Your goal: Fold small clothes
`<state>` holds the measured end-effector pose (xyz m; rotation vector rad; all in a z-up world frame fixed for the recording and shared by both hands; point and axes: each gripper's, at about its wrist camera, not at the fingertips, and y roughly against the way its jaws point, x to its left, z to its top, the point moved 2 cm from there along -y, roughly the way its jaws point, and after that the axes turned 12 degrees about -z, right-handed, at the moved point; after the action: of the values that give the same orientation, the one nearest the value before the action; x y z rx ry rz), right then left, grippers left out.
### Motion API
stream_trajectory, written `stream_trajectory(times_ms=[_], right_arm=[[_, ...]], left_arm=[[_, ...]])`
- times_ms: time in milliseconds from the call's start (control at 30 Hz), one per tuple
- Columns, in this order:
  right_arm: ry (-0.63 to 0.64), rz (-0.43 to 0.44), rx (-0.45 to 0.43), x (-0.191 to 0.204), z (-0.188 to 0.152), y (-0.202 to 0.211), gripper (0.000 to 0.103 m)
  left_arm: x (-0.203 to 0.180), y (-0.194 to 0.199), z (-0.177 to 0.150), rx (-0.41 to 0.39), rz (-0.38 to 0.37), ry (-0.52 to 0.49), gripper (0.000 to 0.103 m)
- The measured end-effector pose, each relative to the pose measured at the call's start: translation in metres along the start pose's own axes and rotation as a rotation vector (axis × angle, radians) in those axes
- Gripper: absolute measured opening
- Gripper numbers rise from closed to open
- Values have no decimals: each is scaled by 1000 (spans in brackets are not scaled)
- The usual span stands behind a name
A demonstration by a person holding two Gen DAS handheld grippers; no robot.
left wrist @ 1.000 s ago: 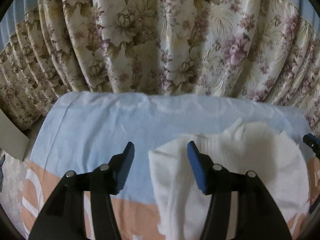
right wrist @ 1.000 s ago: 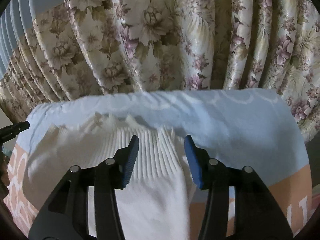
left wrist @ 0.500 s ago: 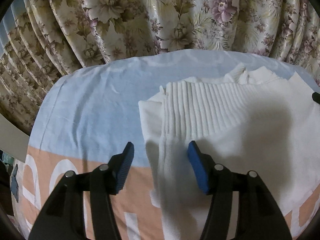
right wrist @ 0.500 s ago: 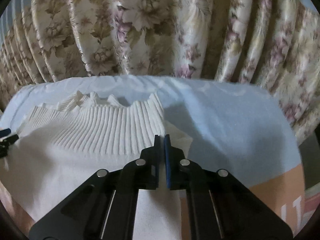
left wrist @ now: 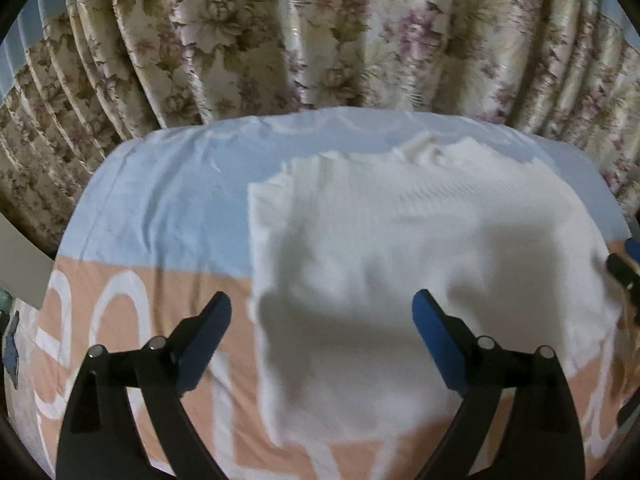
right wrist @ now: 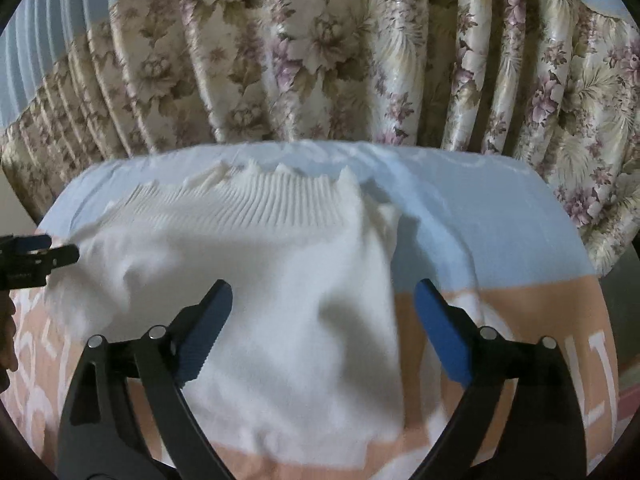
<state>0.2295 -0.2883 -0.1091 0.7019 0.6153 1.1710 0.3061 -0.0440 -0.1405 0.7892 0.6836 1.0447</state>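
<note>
A flowered curtain point(left wrist: 320, 40) hangs behind a blue and peach sheet point(left wrist: 160, 208), where a white sweater point(left wrist: 400, 260) lies flat, ribbed band at the far edge. The left gripper point(left wrist: 322, 320) straddles its left edge, jaws wide apart and empty. The right gripper point(right wrist: 323, 308) straddles its right edge, equally near and empty.

Left wrist view: looks forward and down between own blue-padded fingers, close above white ribbed knit garment point(left wrist: 400, 248) on blue-and-peach printed cloth point(left wrist: 160, 208), facing floral pleated curtain point(left wrist: 320, 40). Right wrist view: same direction, equally near, from garment's other side. Both share garment, cloth, curtain; each catches other hand-held gripper at frame edge.
</note>
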Motion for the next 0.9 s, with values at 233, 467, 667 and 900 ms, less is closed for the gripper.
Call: stream_trajectory(times_ms=[233, 467, 667, 900], right_arm=[[-56, 42, 94, 3, -29, 16, 98], [-127, 44, 108, -11, -37, 28, 100], [-181, 47, 127, -25, -46, 26, 100], [-233, 43, 148, -36, -51, 19, 100]], left_arm=[[-18, 14, -36, 45, -11, 50, 92], [-29, 37, -47, 24, -15, 70, 92], [-41, 36, -48, 56, -25, 37, 92], [-45, 26, -53, 82, -35, 21, 92]])
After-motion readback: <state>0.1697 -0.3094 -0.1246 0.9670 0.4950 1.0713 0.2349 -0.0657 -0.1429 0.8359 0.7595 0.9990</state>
